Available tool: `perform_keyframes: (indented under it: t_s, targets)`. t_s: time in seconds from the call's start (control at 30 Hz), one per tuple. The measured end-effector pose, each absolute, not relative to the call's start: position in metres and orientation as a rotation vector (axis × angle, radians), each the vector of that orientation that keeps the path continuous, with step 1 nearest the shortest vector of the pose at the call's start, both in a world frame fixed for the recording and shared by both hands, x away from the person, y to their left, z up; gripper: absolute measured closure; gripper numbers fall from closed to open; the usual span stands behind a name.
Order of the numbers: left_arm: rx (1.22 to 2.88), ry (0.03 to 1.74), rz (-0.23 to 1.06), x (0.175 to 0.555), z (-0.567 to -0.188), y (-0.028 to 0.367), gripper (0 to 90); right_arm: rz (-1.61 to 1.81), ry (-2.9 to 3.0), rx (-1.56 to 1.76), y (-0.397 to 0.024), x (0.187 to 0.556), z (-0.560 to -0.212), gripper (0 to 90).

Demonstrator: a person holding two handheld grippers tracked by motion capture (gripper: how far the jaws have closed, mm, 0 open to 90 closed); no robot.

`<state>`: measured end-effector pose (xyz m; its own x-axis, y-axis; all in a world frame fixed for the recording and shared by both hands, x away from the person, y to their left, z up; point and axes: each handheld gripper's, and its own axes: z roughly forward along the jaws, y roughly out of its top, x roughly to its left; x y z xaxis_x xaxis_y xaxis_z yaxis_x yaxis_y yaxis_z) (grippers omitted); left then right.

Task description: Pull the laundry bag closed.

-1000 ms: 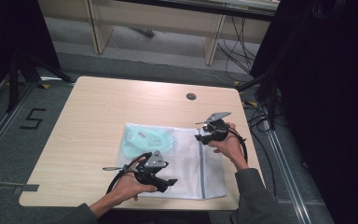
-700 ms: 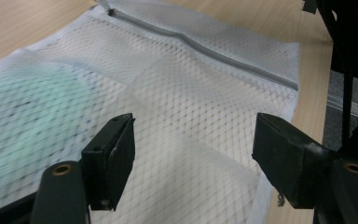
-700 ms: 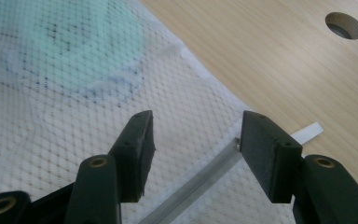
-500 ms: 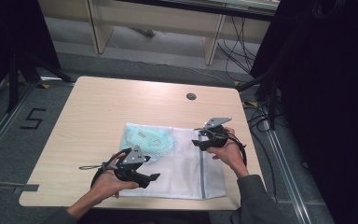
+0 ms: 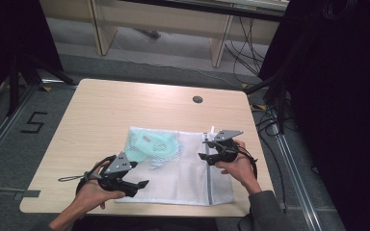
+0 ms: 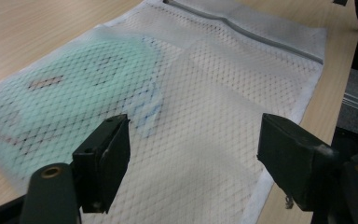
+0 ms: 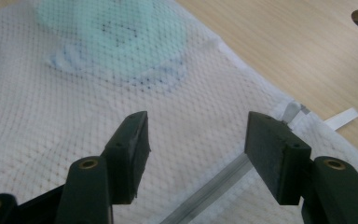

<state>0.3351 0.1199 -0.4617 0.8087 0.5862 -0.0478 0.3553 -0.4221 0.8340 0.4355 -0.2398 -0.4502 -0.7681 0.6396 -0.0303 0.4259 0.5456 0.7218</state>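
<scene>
Mesh bag (image 5: 183,168) flat on worktop (image 5: 106,115) between both grippers, green cloth (image 5: 151,146) inside. Left gripper (image 5: 142,184) at its near-left corner, right gripper (image 5: 203,150) over zipper (image 7: 214,186) (jaws just been opening, both apart, nothing clamped).

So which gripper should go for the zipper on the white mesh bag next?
Right, probably. The right gripper hovers open beside the grey zipper of the white mesh laundry bag; the left gripper is at the bag's opposite edge.
</scene>
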Motion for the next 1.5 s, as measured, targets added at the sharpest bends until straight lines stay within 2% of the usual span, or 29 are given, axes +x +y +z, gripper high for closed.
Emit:
perform_keyframes:
  t_s: [0.77,1.43,1.5]
  targets:
    - [2.046,0.765,0.331,0.324,-0.464,0.135,23.8,1.033,2.56,0.872,-0.241,0.403,-0.454,36.9]
    - [2.078,0.739,0.353,0.315,-0.467,0.144,24.3,0.977,2.564,0.888,-0.249,0.376,-0.464,31.5]
    - [2.061,0.763,0.326,0.312,-0.466,0.144,24.3,0.973,2.571,0.883,-0.25,0.375,-0.463,31.2]
